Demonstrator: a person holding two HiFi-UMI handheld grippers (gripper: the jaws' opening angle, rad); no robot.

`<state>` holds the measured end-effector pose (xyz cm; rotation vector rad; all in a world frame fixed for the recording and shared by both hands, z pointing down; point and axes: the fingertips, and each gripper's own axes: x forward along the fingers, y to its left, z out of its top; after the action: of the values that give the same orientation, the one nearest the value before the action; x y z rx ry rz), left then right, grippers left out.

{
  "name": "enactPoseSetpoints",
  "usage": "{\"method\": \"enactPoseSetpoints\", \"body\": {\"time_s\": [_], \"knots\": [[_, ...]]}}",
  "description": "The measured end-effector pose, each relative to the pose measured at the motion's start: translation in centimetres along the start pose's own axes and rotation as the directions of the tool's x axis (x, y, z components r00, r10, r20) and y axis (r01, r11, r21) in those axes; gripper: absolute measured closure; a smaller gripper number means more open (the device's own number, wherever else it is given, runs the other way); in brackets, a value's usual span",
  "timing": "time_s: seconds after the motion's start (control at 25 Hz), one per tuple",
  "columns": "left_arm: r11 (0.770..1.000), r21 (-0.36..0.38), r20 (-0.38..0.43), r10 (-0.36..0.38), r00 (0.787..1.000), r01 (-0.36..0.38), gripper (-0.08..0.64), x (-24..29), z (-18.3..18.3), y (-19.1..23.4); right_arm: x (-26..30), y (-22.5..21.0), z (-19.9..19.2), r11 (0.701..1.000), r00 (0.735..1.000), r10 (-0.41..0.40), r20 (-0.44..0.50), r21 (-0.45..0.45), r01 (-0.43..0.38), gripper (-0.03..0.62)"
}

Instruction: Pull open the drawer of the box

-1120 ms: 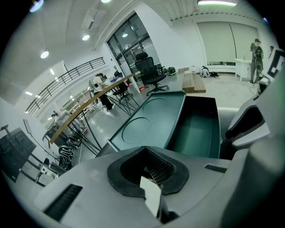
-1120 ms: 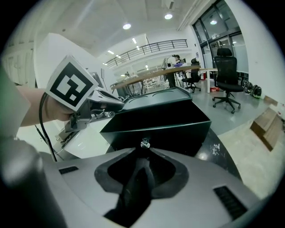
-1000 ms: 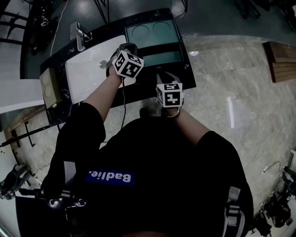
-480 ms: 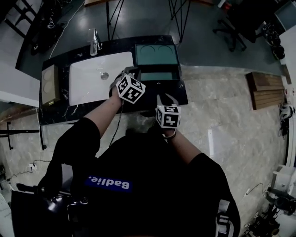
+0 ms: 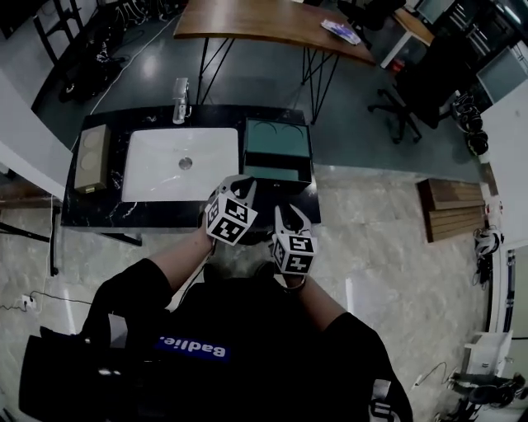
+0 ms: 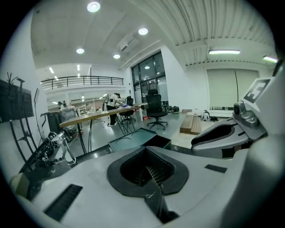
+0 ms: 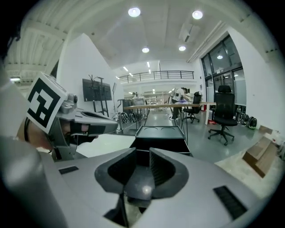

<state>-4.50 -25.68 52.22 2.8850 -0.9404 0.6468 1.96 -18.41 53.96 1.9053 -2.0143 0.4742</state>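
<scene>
Teal box (image 5: 278,140) lies ahead, clear of all fingers (image 7: 168,170).

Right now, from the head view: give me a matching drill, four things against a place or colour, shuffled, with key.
Things:
1 box
2 sink
3 wooden table
4 plank stack

Descriptions:
A white, sunk in the counter
B lying far right of the view
C teal top, right end of the counter
D farthest back, brown top

Pairs: 1-C, 2-A, 3-D, 4-B
</scene>
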Motion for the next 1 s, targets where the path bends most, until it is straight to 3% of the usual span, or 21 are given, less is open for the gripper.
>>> {"method": "enactPoseSetpoints", "body": {"time_s": [0.32,0.6,0.84,1.0], "knots": [[0.993,-0.116,0.048,0.016,0.999,-0.011,0.558,-2.8,1.5,-5.9,-2.6,-0.8,1.0,0.994,0.99,0.106,0.09,-0.038,-0.103,0.522],[0.963,-0.265,0.07,0.068,0.995,-0.047,0.558,-4.6,2.3,-11.6,-7.2,-5.4,1.0,0.986,0.974,0.166,0.153,-0.034,-0.162,0.522],[0.945,-0.325,0.087,0.081,0.993,-0.048,0.558,-6.0,3.9,-18.3,-12.5,-6.3,1.2,0.97,0.946,0.236,0.22,-0.112,-0.216,0.522],[0.952,-0.303,0.116,0.08,0.99,-0.042,0.558,-6.7,6.6,-21.5,-15.5,-6.1,1.9,0.954,0.918,0.298,0.261,-0.123,-0.275,0.522]]}}
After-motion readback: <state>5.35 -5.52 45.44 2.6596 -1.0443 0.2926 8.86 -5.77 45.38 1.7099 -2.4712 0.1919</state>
